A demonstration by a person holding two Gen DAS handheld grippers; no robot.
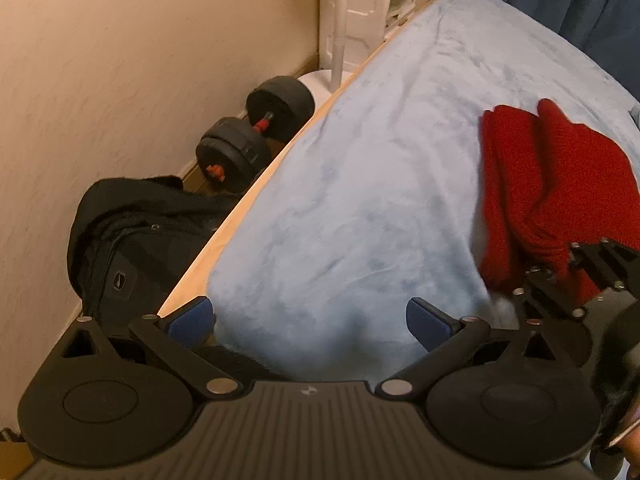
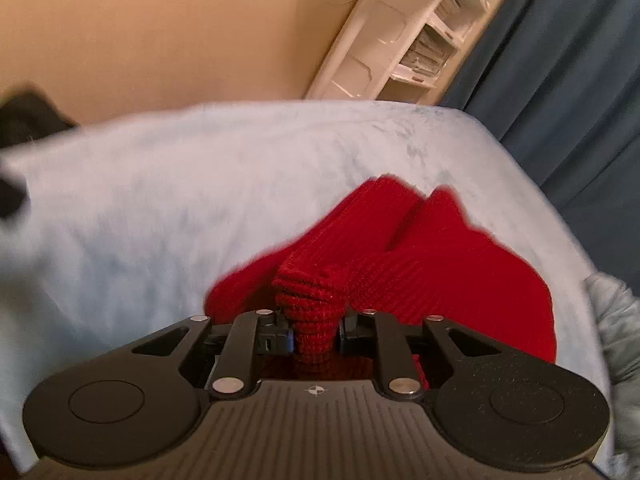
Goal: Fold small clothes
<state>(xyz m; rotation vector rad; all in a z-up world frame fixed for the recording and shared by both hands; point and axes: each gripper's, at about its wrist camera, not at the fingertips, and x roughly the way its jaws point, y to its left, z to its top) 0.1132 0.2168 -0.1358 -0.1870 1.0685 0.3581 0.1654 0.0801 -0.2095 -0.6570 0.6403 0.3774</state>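
A red knitted garment (image 2: 400,248) lies bunched on the light blue blanket (image 2: 160,200) of a bed. My right gripper (image 2: 316,332) is shut on a gathered ribbed edge of the red garment, with the cloth squeezed between the blue pads. In the left wrist view the garment (image 1: 552,184) lies at the right, with the right gripper (image 1: 560,276) clamped on its near edge. My left gripper (image 1: 312,320) is open and empty, hovering over the blanket (image 1: 360,160) near the bed's left edge, well left of the garment.
A wooden bed rail (image 1: 224,232) runs along the left. Beside the bed on the floor are a black dumbbell (image 1: 256,132), a black bag (image 1: 132,240) and a white fan stand (image 1: 340,20). Dark blue curtains (image 2: 580,80) and a white shelf (image 2: 400,40) stand behind.
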